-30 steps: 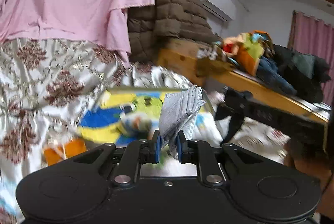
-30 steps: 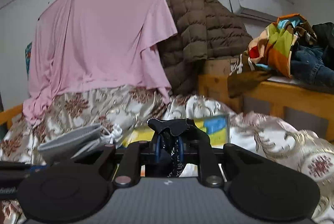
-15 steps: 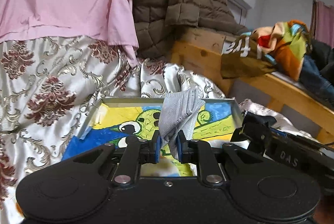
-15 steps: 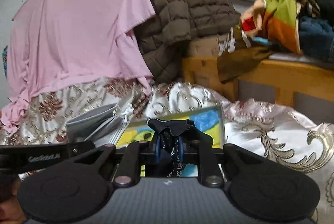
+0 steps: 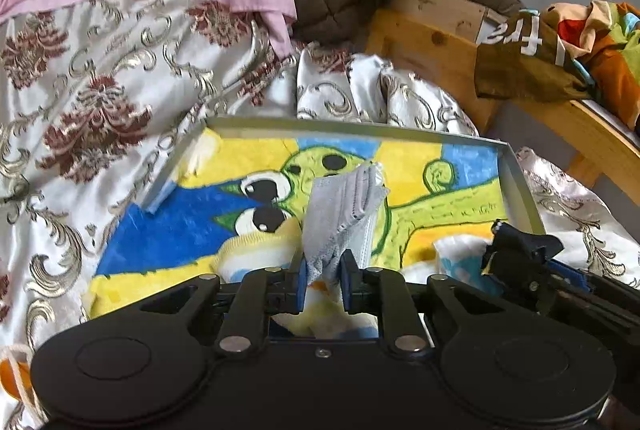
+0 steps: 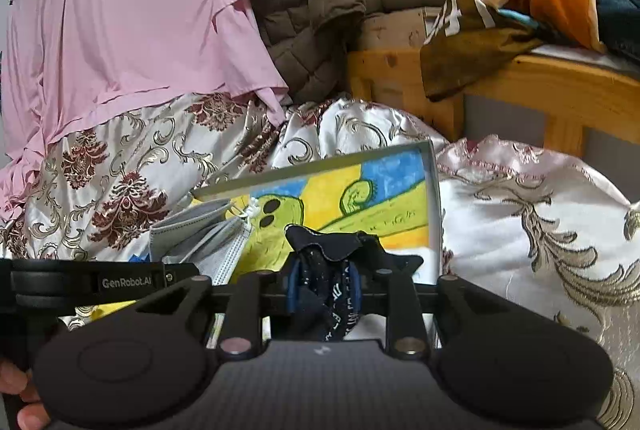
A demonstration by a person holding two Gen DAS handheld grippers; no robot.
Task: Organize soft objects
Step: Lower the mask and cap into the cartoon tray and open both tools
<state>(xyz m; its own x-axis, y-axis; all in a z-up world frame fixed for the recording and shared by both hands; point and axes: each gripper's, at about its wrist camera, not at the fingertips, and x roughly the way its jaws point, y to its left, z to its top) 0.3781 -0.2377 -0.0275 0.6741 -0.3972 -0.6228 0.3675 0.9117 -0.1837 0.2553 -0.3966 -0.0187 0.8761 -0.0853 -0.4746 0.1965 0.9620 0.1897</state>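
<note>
Grey pleated fabric, a face mask (image 5: 344, 207), stands pinched between the pads of the left gripper (image 5: 323, 280), which is clamped on the mask's lower edge. The mask rises limp above the jaws, over the middle of the tray (image 5: 520, 181). It looks very light and soft, with no stiffness of its own; expect it to flop and fold on release. Its white ear loops (image 6: 250, 211) can snag on a finger. Hold it by the folded body, not by a loop.

Over the tray's near right corner, the right gripper (image 6: 323, 284) carries a dark cloth (image 6: 320, 250), possibly a sock, with white lettering on it. These jaws are opening, and the cloth is between them, bunched and draped over the fingertips. It appears light and pliable; it may cling to the pads rather than drop cleanly. Grip it at the thick bunched part.

The tray lies on the bed (image 5: 100, 89), its floor lined with a bright cartoon print.
</note>
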